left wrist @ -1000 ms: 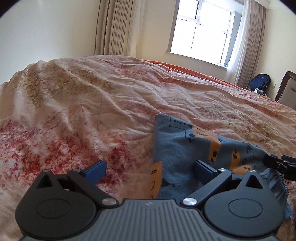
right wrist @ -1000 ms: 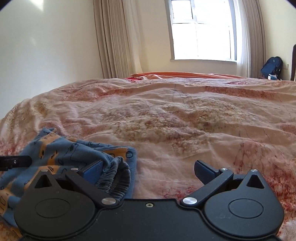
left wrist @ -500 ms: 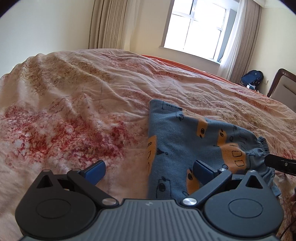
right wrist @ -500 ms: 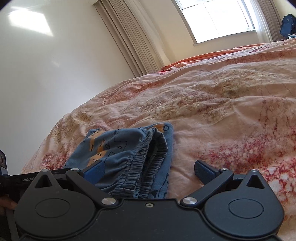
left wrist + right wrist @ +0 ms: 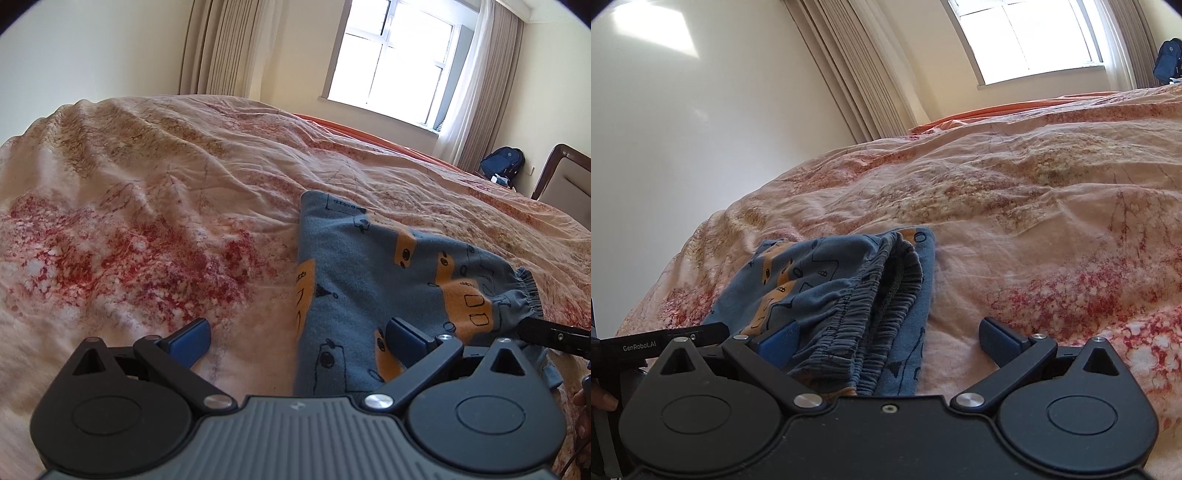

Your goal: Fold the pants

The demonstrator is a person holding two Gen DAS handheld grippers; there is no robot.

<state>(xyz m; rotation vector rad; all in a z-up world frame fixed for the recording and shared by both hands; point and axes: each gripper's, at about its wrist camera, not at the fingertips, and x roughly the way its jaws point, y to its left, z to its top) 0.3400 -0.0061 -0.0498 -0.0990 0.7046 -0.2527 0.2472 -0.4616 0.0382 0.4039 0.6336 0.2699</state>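
Small blue pants [image 5: 373, 288] with orange patches and black doodles lie folded into a compact pile on the bed. Their gathered elastic waistband [image 5: 886, 295] faces the right wrist view, where the pants [image 5: 827, 291] sit at lower left. My left gripper [image 5: 297, 341] is open just above the pile's near left edge, its right finger over the cloth and its left finger over the bedspread. My right gripper [image 5: 886, 341] is open too, with the waistband between its spread fingers and nothing clamped. Each gripper's black body shows at the edge of the other's view.
A wrinkled pink and red floral bedspread [image 5: 166, 206] covers the whole bed. Curtains and a bright window [image 5: 391, 62] stand behind it. A dark blue backpack [image 5: 502, 164] and a wooden chair [image 5: 561, 181] are at the far right. A white wall [image 5: 683, 147] runs along the bed's left side.
Both grippers have pulled back and risen from the pile. The right view has tilted, and more of the folded pants shows now. The pants have stayed in place.
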